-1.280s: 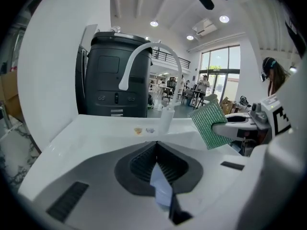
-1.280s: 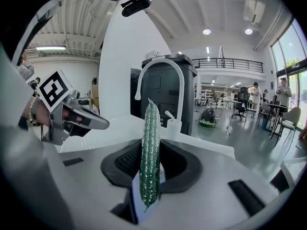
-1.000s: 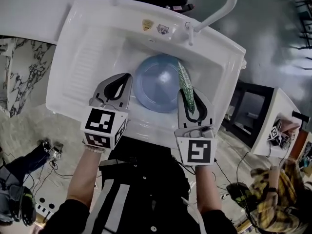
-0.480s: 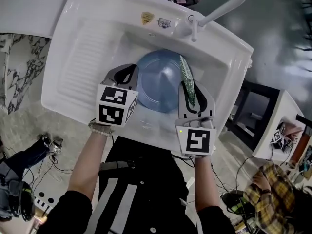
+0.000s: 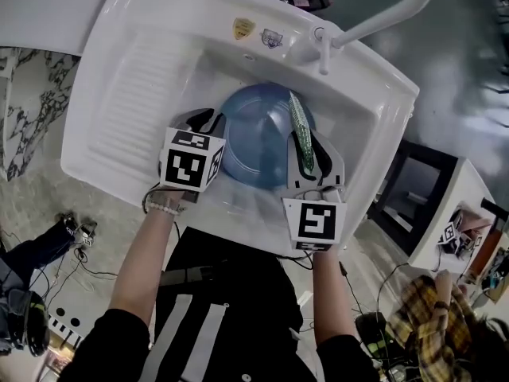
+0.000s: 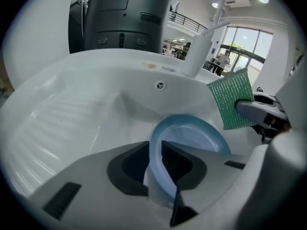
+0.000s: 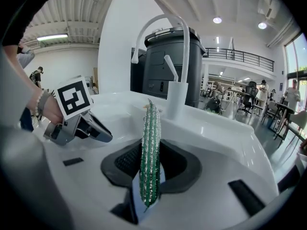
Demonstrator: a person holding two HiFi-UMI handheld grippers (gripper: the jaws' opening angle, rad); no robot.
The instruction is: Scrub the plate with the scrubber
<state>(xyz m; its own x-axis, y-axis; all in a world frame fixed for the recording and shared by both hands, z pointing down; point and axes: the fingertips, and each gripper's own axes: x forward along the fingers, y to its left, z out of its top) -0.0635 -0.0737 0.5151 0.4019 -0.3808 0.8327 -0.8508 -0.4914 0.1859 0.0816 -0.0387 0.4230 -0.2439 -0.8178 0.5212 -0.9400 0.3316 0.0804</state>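
Observation:
A pale blue plate (image 5: 258, 134) sits in the basin of the white sink (image 5: 119, 94), held on edge by its left rim. My left gripper (image 5: 213, 130) is shut on that rim; in the left gripper view the plate (image 6: 189, 135) runs between the jaws. My right gripper (image 5: 306, 146) is shut on a green scrubber (image 5: 300, 130), which lies against the plate's right side. In the right gripper view the scrubber (image 7: 149, 152) stands edge-on between the jaws, and the left gripper (image 7: 93, 128) shows at the left.
A white curved faucet (image 5: 382, 18) rises from the sink's back right corner. A ribbed drainboard (image 5: 131, 94) lies left of the basin. A dark bin (image 7: 172, 61) stands behind the sink. A white stand (image 5: 445, 205) is at the right.
My left gripper moved in from the sink's front edge and shut on the plate's left rim. The right gripper carried the scrubber forward onto the plate's right side.

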